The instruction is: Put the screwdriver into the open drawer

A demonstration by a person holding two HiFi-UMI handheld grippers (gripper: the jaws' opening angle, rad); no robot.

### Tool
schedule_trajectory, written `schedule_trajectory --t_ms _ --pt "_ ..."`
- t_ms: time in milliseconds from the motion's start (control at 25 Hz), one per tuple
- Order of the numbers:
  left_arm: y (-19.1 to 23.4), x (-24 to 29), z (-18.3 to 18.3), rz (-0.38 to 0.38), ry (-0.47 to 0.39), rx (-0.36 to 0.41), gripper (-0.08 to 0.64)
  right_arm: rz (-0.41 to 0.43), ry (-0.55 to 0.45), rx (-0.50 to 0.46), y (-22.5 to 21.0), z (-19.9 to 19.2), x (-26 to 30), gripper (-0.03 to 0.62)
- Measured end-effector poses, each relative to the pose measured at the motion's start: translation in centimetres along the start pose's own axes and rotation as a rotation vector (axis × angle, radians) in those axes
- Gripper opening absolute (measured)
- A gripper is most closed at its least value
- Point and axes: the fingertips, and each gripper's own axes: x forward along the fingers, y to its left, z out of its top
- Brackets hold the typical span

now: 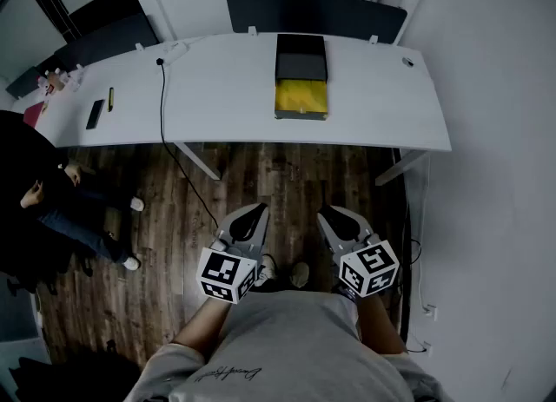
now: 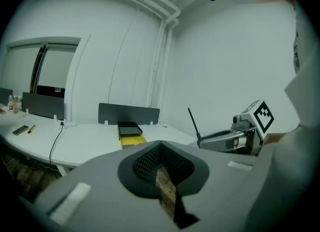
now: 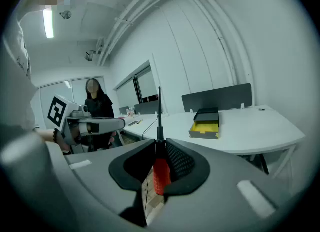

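Head view, left gripper [image 1: 256, 210] and right gripper [image 1: 329, 213] side by side over wooden floor [image 1: 278, 174], open drawer [image 1: 301, 99] on white desk [image 1: 217, 88] well beyond, left gripper view, jaws together, empty, right gripper view, jaws clamping screwdriver [image 3: 160, 173] by its red handle, shaft sticking out past the tips.

Head view, left edge: seated person [image 1: 54, 207] was cut off by the frame, upper body lost in shadow. Upper left on the counter [image 1: 373, 105]: dark slab [image 1: 95, 115], yellow stick [image 1: 110, 99] and bottles [image 1: 54, 79] were too small to name. Same for the dark speck [image 1: 407, 62] at upper right. The rear of the drawer [image 1: 301, 96] ran hidden under the black case [image 1: 301, 57].

Right gripper view, lower centre: the screwdriver [image 3: 161, 175] had its red handle partly covered by the jaw pads of the right hand-held gripper [image 3: 159, 146], butt end out of sight. Tip too thin to type.
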Motion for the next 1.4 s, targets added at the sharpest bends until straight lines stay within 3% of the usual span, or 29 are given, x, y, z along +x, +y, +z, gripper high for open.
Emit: schedule_trajectory --t_ms 840,1400 --pt "1.6 -0.4 0.8 -0.011 -0.016 0.0 0.002 0.016 0.0 0.026 1.3 0.6 1.4 0.083" --pt "5.6 -1.2 1.6 -0.062 -0.034 0.009 0.002 -0.038 -0.031 0.006 3.5 2.3 3.9 0.084"
